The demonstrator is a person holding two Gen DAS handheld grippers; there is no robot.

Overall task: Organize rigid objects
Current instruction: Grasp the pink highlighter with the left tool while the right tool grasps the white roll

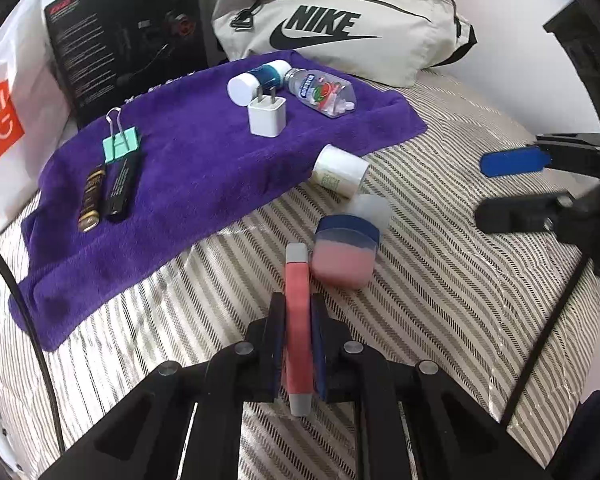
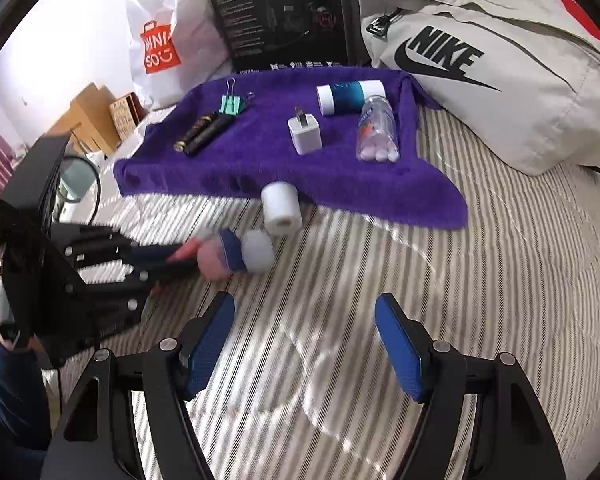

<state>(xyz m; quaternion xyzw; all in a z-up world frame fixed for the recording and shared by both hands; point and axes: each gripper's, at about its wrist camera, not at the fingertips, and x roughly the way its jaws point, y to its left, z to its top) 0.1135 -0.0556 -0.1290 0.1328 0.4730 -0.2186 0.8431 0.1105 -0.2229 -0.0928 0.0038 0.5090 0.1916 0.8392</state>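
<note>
Our left gripper (image 1: pixel 298 344) reaches low over the striped bedspread (image 1: pixel 440 300), its jaws clamped on a pink tube (image 1: pixel 298 320) just beside the pink jar (image 1: pixel 346 256). Our right gripper (image 2: pixel 304 344) hovers with jaws wide and empty. Behind the purple towel (image 2: pixel 340 184) we read NIKE on the beige bag (image 2: pixel 520 92) and MINISO on the white bag (image 2: pixel 160 46).

Bright, even light fills both views, and shadows are soft. Sheen glints along the striped bedspread (image 2: pixel 380 280). Fisheye bending curves the edges, with dark vignette in the corners. In the right wrist view the left tool (image 2: pixel 180 258) is smeared with motion blur.
</note>
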